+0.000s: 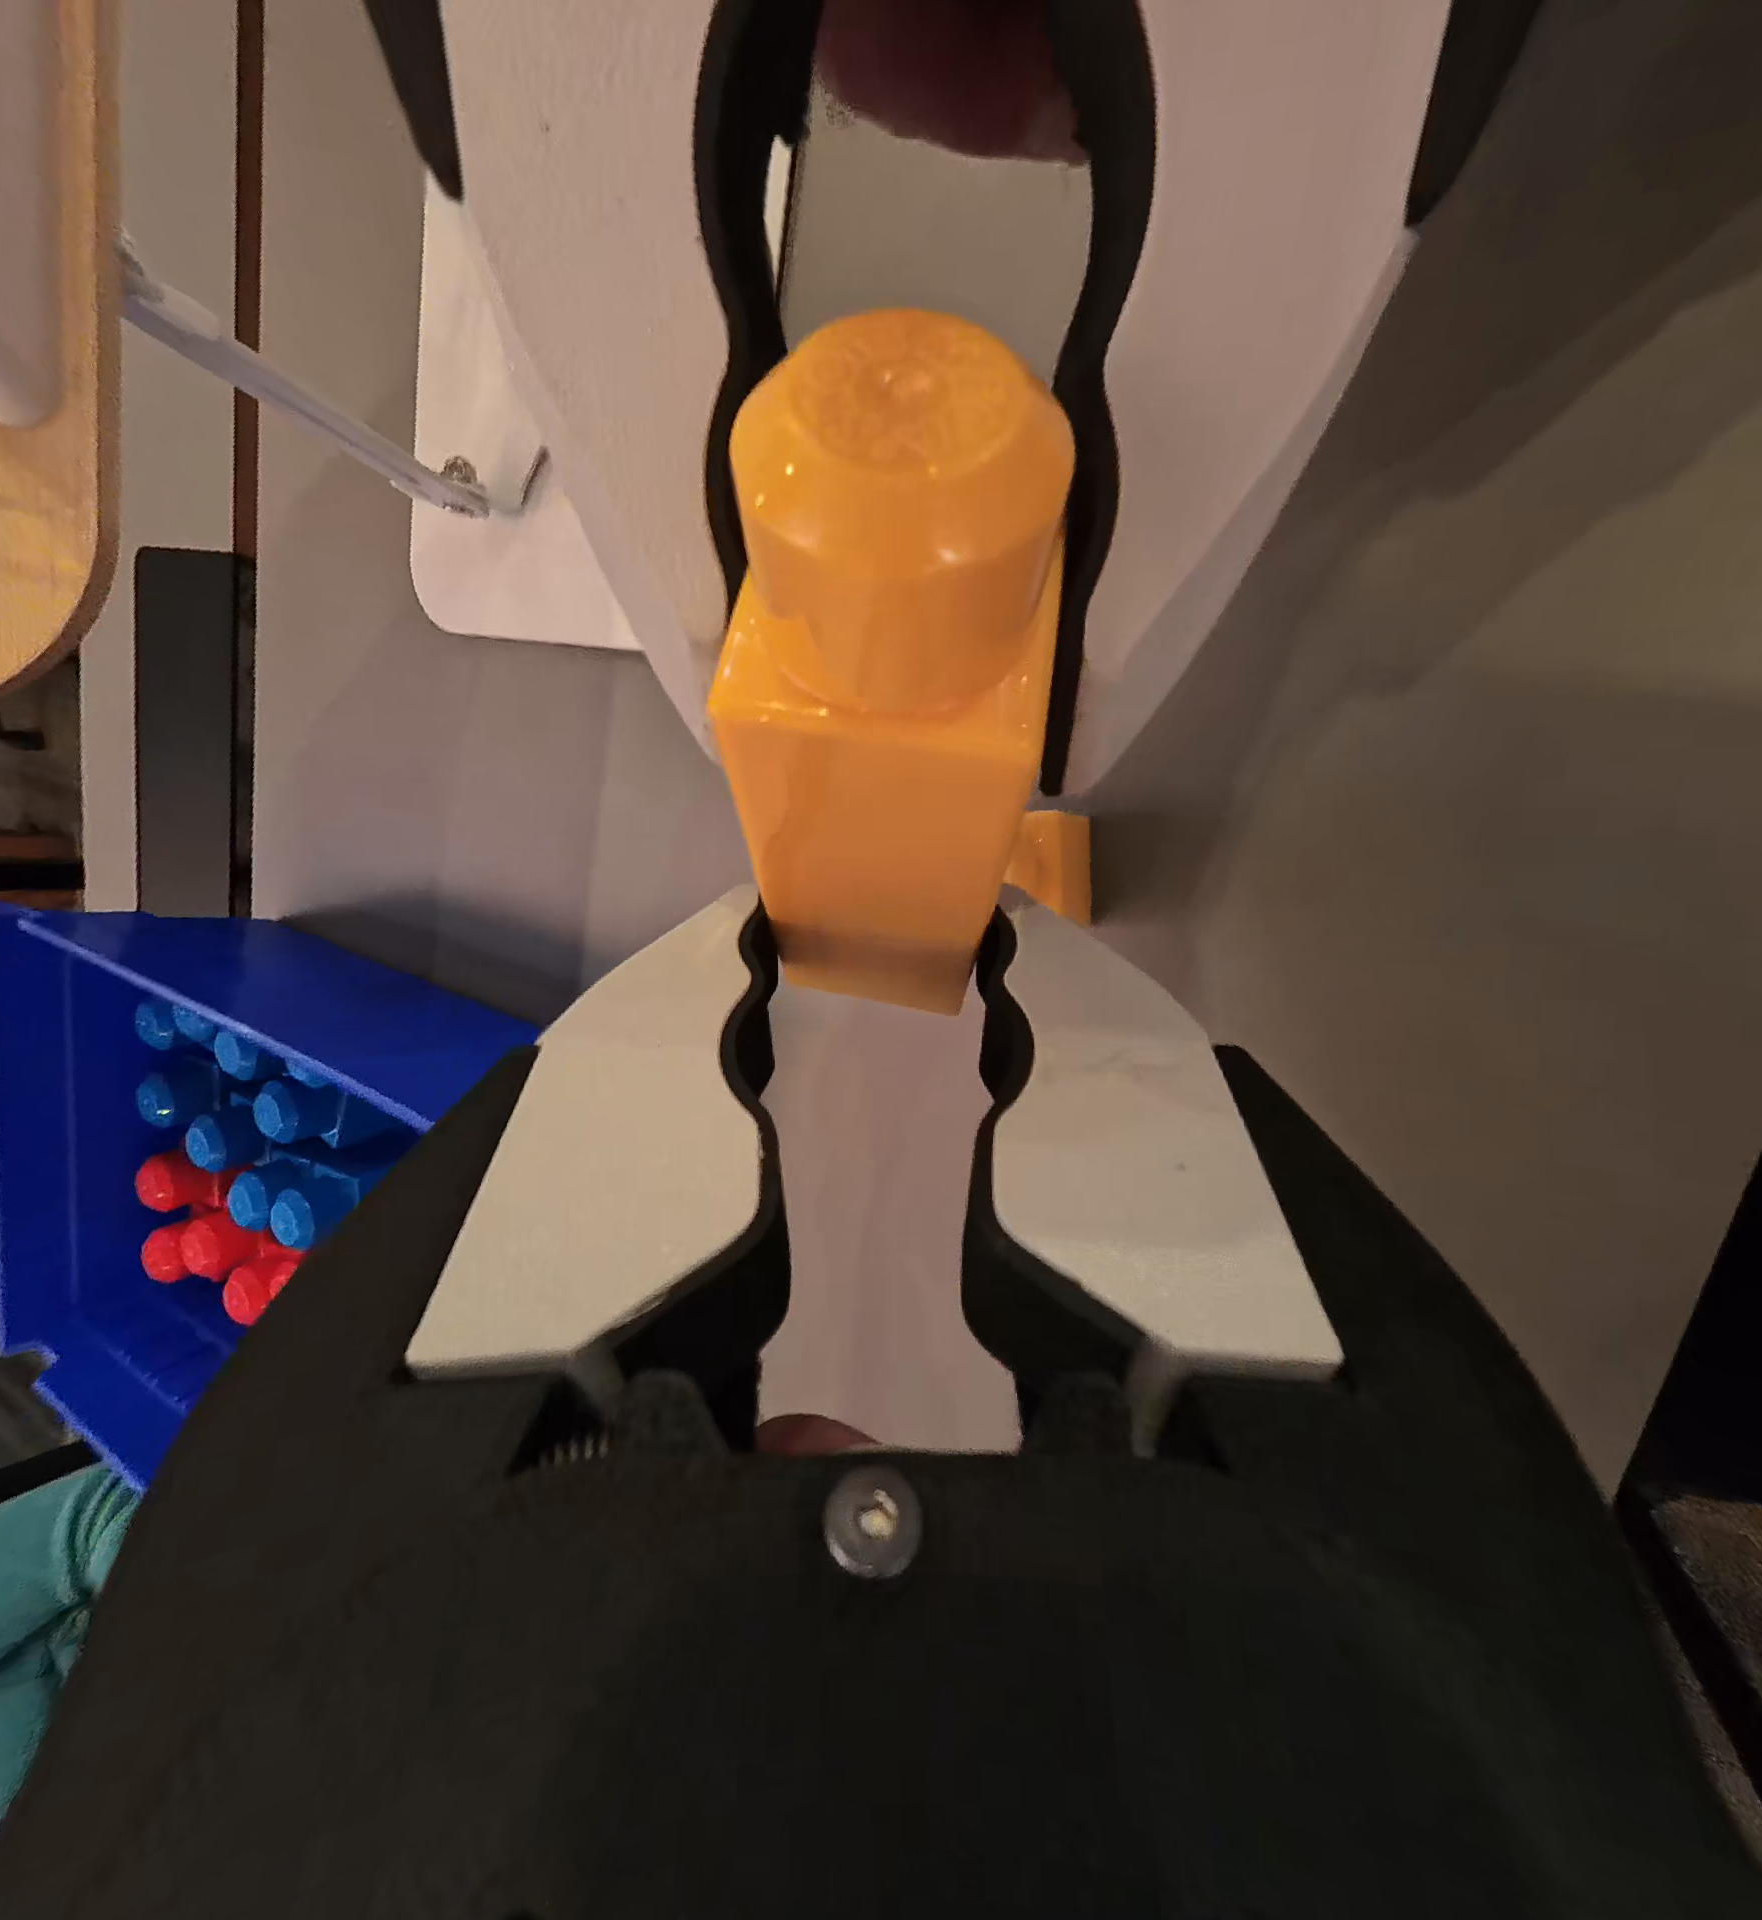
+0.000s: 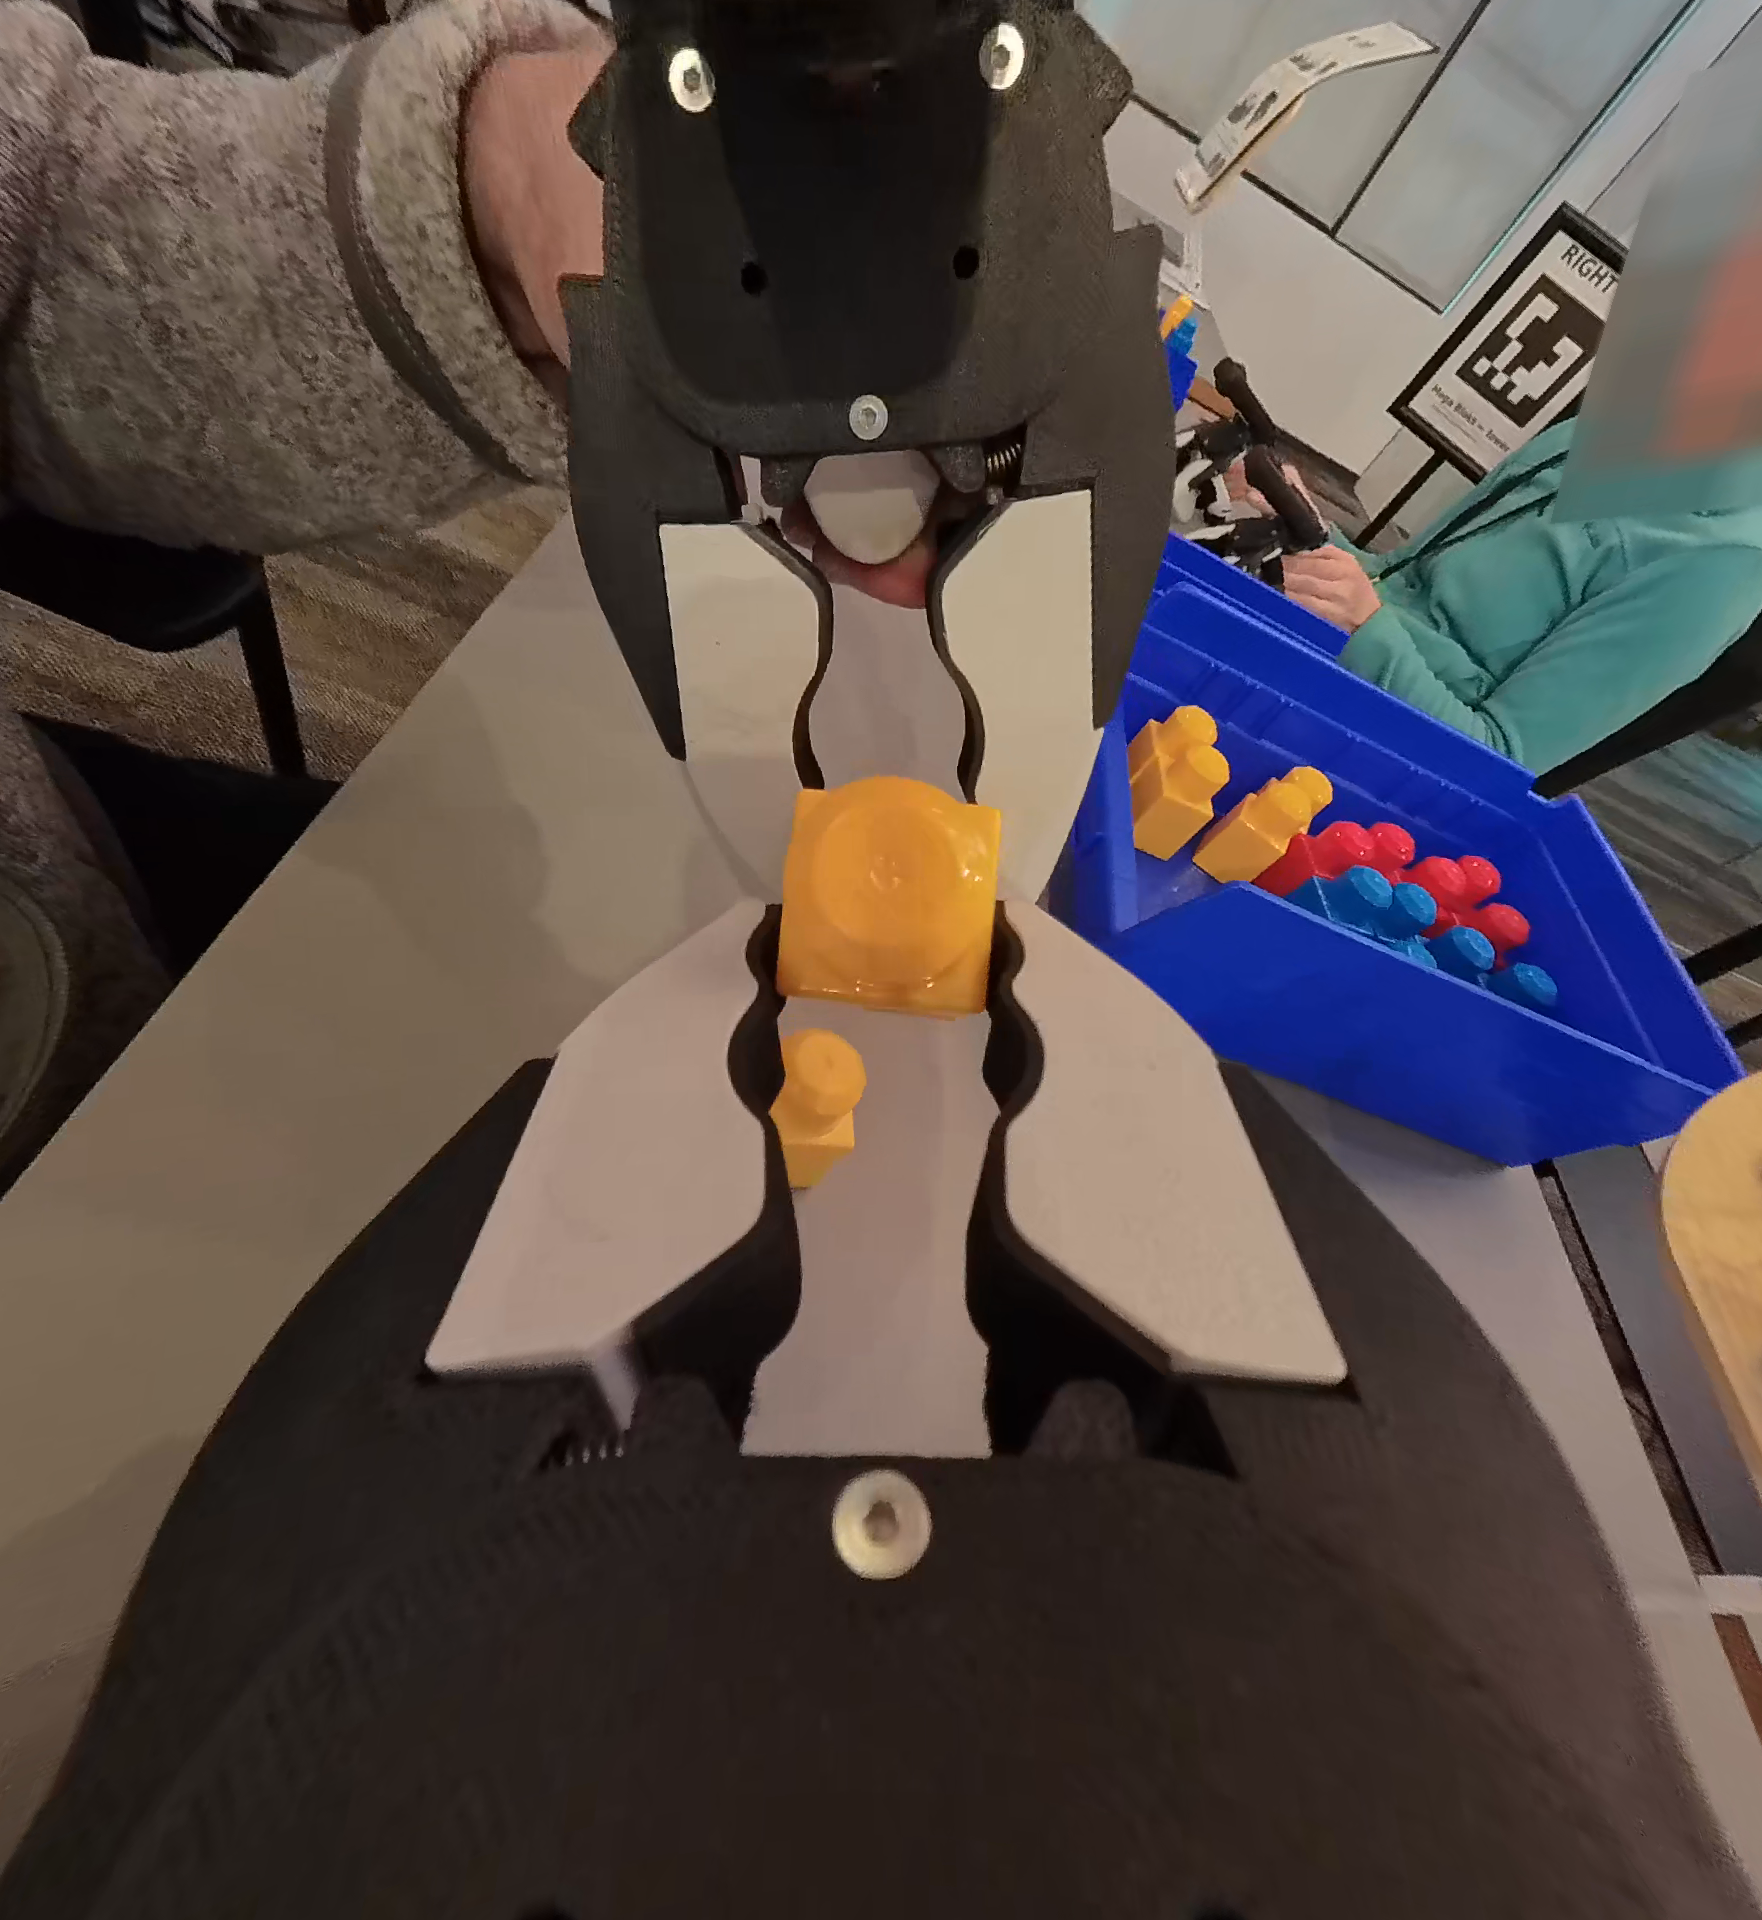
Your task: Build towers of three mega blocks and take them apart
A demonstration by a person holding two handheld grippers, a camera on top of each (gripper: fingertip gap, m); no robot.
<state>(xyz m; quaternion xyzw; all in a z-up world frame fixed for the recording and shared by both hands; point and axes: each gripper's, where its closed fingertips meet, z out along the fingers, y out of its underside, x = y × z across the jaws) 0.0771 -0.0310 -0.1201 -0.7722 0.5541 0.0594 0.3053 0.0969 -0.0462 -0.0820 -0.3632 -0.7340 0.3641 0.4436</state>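
A: Surface? 
B: Matte grey tabletop (image 2: 357, 935), under warm, dim light. 
A: Floor? 
B: Speckled beige-grey carpet (image 2: 357, 623) by the black chair leg (image 2: 274, 665). 
A: Behind? 
B: Pale wall with glass panels (image 2: 1542, 114), and a framed black-and-white sign (image 2: 1511, 343).
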